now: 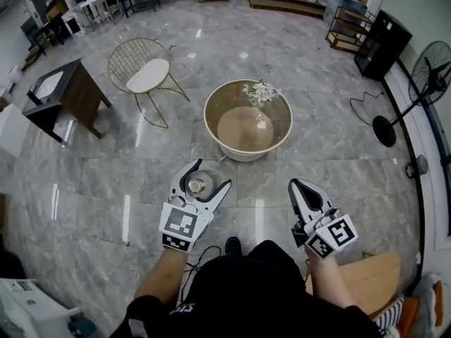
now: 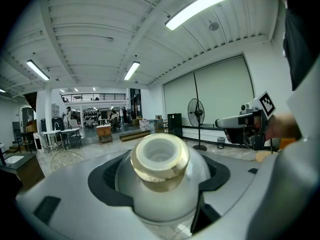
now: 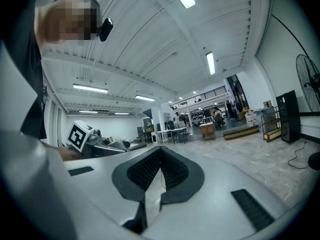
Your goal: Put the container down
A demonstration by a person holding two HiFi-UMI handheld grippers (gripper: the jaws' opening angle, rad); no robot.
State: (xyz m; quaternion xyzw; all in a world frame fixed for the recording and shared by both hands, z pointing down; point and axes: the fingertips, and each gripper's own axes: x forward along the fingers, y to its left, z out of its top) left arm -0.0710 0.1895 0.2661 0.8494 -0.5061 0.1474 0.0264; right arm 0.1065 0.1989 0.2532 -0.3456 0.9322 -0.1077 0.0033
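The container (image 1: pixel 196 186), a small round white jar with a gold-banded neck, is held between the jaws of the left gripper (image 1: pixel 205 179). It is carried in the air over the grey marble floor (image 1: pixel 99 182), just in front of the person. In the left gripper view the jaws are seen pressed against the two sides of its belly (image 2: pixel 160 184), with the neck and open mouth rising clear above them. From the head view the mouth is looked into almost straight from above, so the long axis is judged to stand close to upright, with any slight lean left undecided.

The right gripper (image 1: pixel 301 189) is held well apart at the other side of the body. Its jaws are seen brought together with nothing between them in the right gripper view (image 3: pixel 159 171), so no part in the setting-down is expected of it.

The relation that matters is forward. The round gold-rimmed table (image 1: pixel 206 118) lies ahead of the held container and a little to its right, not yet beneath it. A bunch of pale flowers (image 1: pixel 259 92) stands at the table's far edge, and a small object that cannot be identified is seen near the middle. If the table is meant as the resting place, a forward reach is called for. The nearer bare part of the top (image 1: pixel 236 136) is judged the easiest landing, and the upright axis would have to be kept until the base meets the surface. A wire chair (image 1: pixel 144 72) stands off to the left, out of the way.
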